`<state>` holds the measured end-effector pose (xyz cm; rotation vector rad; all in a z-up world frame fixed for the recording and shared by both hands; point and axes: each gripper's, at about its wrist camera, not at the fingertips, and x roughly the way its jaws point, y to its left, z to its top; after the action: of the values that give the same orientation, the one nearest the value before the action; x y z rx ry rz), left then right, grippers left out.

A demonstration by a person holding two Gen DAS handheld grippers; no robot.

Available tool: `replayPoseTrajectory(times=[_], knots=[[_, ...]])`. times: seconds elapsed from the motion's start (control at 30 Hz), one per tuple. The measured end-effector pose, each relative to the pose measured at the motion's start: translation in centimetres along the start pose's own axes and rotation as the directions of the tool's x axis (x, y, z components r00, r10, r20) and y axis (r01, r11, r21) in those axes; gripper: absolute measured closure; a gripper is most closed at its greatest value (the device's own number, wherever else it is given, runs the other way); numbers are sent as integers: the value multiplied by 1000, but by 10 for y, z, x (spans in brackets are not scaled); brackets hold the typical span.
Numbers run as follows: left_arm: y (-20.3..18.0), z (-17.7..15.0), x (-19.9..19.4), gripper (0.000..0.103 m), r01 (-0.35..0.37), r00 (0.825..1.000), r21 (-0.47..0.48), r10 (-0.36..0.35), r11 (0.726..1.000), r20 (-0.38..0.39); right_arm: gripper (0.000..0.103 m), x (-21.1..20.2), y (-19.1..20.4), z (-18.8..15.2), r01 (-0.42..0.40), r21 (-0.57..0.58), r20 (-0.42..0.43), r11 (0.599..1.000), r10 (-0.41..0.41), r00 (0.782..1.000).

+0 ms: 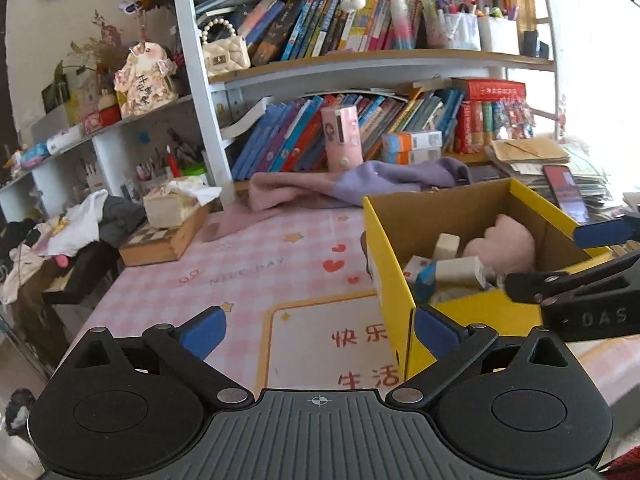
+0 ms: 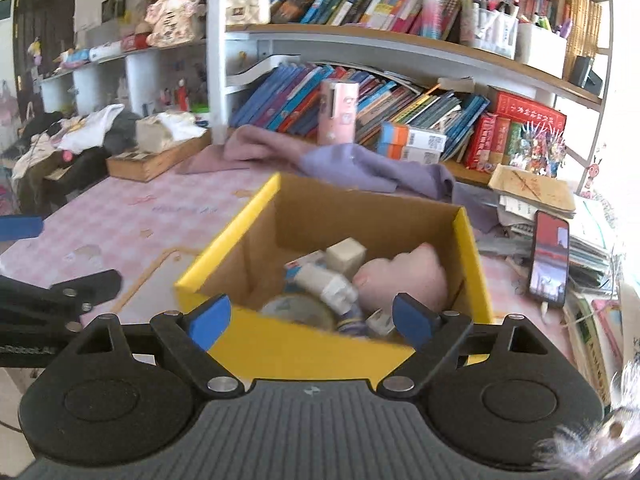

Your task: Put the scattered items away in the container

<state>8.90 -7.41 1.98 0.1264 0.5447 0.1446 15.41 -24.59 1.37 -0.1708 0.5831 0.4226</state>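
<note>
Claws, left [image 1: 320,336] and right [image 2: 311,323], gape empty beside yellow box [image 2: 304,350].

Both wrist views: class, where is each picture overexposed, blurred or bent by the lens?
Left wrist view: the right edge burns out to white behind the phone, shelf boards bow from fisheye, and the yellow box is sharp. Right wrist view: glare whitens the right edge, the yellow box's near wall is smeared with blur, and the shelves curve.
</note>
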Motion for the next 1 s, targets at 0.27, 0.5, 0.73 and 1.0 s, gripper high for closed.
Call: replayPoseTrajectory(times=[0.27,0.5,0.73,1.0], knots=[[37,-27,-28,0,34,999,-54,-35,998,-12,8,-23,36,-19,50,60,-29,997,-48,998],[59,-50,-46,0,70,996,-72,-74,995,-48,6,-45,67,-41,94,100,-60,991,-88,994],[70,-69,-65,0,125,990,-47,-128,991,-65,3,-67,91,-60,153,141,-66,978,-145,987],[82,-83,-79,0,162,983,-45,-165,986,-76,3,-82,111,-73,185,168,-84,968,-173,981]])
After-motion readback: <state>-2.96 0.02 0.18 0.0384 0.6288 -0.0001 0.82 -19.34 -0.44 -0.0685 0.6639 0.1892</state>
